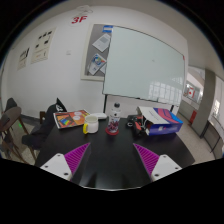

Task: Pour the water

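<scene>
On the dark table (110,160), seen from the camera riding on the gripper (113,157), the things of the task stand well beyond the fingertips. The two fingers reach forward with their magenta pads (76,155) facing inward, and a broad gap of bare tabletop shows between them: the jaws stand open and hold nothing.

Straight ahead along the line of the fingers, near the table's far edge, a small clear bottle (113,120) with a dark band stands upright, its long axis vertical. Just beside it, toward the left finger's side, sits a short yellow cup (91,124), also upright. The two are near each other but whether they touch cannot be told.

The bottle lies almost on the midline between the jaws, so the coming move looks like a plain forward advance with little sideways correction, the open fingers passing on either side of the bottle's body for a side grasp. The cup's nearness on the left is the likely hazard: the left finger could nudge it on the way in.

An orange-covered book (69,119) lies further left, and a colourful box (159,122) sits off to the right, both clear of the approach. A whiteboard (145,66) hangs on the wall behind.
</scene>
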Available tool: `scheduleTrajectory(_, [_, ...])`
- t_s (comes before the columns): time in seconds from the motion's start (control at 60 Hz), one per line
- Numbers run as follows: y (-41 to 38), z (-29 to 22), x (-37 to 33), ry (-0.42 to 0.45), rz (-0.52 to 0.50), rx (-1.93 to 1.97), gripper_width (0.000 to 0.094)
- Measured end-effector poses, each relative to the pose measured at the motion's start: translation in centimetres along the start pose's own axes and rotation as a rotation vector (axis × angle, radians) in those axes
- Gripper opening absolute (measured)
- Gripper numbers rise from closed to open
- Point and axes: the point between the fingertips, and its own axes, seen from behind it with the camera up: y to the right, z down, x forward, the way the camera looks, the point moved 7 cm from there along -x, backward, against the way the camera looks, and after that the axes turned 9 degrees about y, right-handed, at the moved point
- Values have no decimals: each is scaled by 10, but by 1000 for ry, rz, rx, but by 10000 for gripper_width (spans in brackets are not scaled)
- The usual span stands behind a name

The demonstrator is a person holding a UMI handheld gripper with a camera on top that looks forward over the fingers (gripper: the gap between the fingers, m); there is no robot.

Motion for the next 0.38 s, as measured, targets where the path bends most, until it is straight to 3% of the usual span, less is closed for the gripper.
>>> scheduleTrajectory(0.383, [1,-7,-49,30,22,-8,843])
